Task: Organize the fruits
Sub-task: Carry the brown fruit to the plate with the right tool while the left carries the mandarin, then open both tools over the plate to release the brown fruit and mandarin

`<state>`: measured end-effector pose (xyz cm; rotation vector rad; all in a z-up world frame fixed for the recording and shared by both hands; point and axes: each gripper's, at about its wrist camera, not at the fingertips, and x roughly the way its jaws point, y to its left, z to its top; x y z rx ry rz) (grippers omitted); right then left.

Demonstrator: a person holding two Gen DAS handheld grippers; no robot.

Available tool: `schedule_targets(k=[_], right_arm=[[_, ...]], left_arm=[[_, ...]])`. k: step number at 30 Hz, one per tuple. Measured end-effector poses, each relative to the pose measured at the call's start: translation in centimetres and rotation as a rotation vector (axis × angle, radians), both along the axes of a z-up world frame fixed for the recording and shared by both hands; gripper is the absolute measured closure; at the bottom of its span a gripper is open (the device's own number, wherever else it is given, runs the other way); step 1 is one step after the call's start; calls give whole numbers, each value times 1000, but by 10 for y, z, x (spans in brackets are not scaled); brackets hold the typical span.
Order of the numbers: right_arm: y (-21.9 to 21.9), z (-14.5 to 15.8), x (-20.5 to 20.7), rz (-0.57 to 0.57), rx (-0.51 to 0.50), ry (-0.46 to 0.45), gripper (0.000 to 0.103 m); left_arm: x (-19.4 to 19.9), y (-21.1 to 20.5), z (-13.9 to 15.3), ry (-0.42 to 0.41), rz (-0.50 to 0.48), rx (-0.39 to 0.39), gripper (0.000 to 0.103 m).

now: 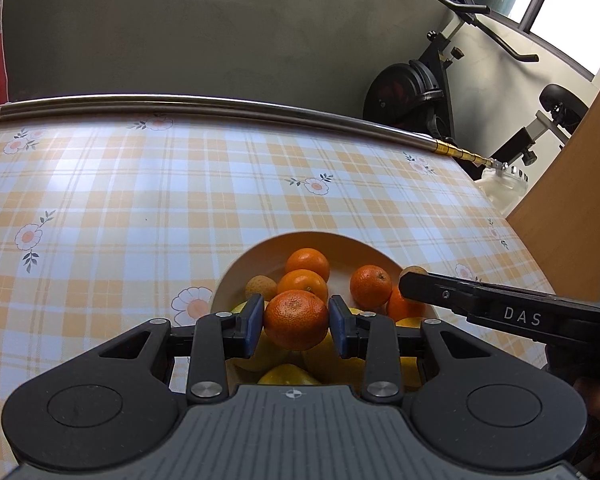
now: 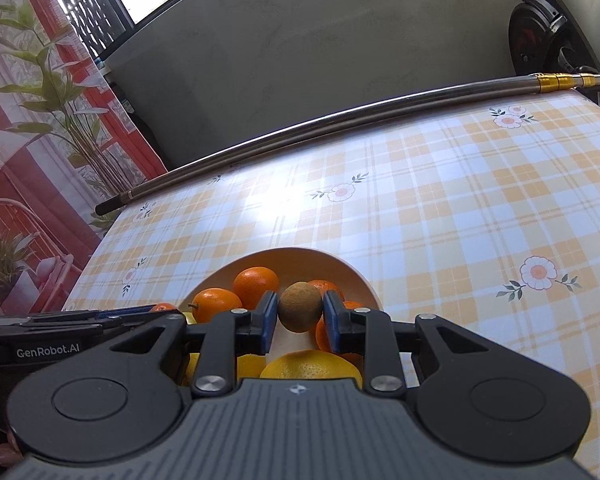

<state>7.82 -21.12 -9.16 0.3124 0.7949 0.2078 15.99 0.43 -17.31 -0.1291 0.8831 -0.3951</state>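
Gripping a mandarin (image 1: pixel 296 319) and a brown fruit (image 2: pixel 301 307) above the bowl (image 1: pixel 260 256).

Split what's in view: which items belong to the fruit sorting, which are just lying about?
Job:
- left claw shut on a tangerine
- right claw shut on a brown fruit
- bowl with more tangerines and lemons

Lying about:
- metal pole along the table's far edge
- exercise bike

Each claw (image 1: pixel 296 326) (image 2: pixel 300 318) was black, with blue pads (image 1: pixel 254 322), silver screws and a ribbed grey housing; one read "DAS".
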Motion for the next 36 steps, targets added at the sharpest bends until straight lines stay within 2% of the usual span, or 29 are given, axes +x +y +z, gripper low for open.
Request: schedule_targets(k=[12, 18, 36], right_arm=[[-4, -4, 2, -7, 15, 4, 75], [0, -4, 2, 10, 11, 5, 75], [5, -6, 6, 38, 11, 11, 75]], left_arm=[[17, -18, -6, -3, -23, 27, 66], [22, -25, -9, 14, -55, -18, 66], [20, -21, -10, 24, -53, -9, 65]])
